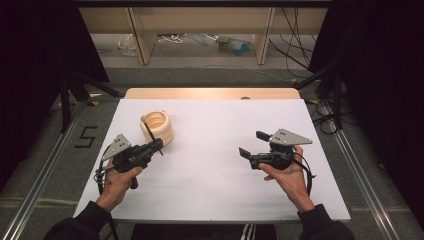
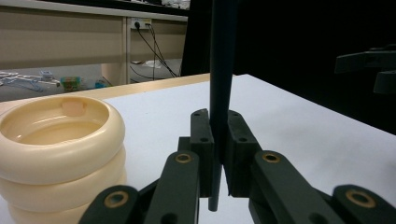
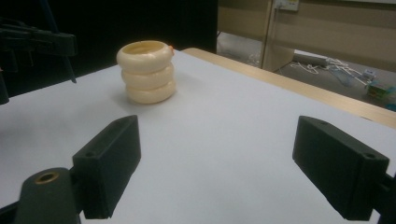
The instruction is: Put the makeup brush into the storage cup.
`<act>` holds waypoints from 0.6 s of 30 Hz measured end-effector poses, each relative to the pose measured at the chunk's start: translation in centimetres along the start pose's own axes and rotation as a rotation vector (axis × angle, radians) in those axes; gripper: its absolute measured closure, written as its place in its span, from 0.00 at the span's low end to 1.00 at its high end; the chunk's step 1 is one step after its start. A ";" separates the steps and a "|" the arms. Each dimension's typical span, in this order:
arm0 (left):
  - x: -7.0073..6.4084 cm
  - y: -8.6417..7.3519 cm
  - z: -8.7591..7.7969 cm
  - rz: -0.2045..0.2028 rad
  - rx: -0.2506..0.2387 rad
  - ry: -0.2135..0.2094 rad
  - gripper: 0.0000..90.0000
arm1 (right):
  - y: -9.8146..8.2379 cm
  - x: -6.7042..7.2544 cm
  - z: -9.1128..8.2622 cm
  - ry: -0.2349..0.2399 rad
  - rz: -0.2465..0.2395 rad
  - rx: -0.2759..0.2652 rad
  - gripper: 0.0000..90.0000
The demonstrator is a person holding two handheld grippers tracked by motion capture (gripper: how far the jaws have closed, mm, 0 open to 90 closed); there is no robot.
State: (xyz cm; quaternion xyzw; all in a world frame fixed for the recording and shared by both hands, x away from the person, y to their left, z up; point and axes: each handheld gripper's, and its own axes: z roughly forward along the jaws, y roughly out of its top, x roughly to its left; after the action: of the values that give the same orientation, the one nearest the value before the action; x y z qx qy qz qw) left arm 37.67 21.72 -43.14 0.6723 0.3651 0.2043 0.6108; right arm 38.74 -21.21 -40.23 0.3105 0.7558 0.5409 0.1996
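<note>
We are holding a slim dark stick (image 2: 220, 70) upright in the left gripper (image 1: 159, 145), its jaws clenched on the lower part of the shaft, so a short tapered end pokes out below the pads. The cream ringed holder (image 1: 157, 127) is standing on the white table (image 1: 210, 190) at about eleven o'clock from table centre, just beside the left gripper at its one o'clock. The right gripper (image 1: 252, 143) is hanging over the table at about three o'clock, well apart from the holder, its jaws released and spread wide with nothing between them.

To do this step well, we are judging that the stick needs to stay vertical while we are carrying its lower tip over the holder's open mouth (image 2: 56, 126), and that we are letting go only once the tip is inside the rim.

The stick is looking smooth, matte and rigid, thinning toward the bottom. The holder is looking like glossy moulded plastic or ceramic, three rounded rings stacked into a squat hollow cylinder, with a small orange-pink tab (image 2: 74, 108) on its inner wall
</note>
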 end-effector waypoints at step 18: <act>1.2 0.8 0.1 0.000 -0.001 0.046 0.93 | -2.1 -0.7 -2.1 -0.043 0.004 -0.041 0.18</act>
State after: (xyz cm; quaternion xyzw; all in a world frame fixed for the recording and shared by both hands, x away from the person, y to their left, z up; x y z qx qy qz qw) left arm 38.73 22.57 -42.58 0.6671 0.3788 0.2200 0.6026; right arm 37.40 -23.60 -41.59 0.3193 0.7393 0.5501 0.2210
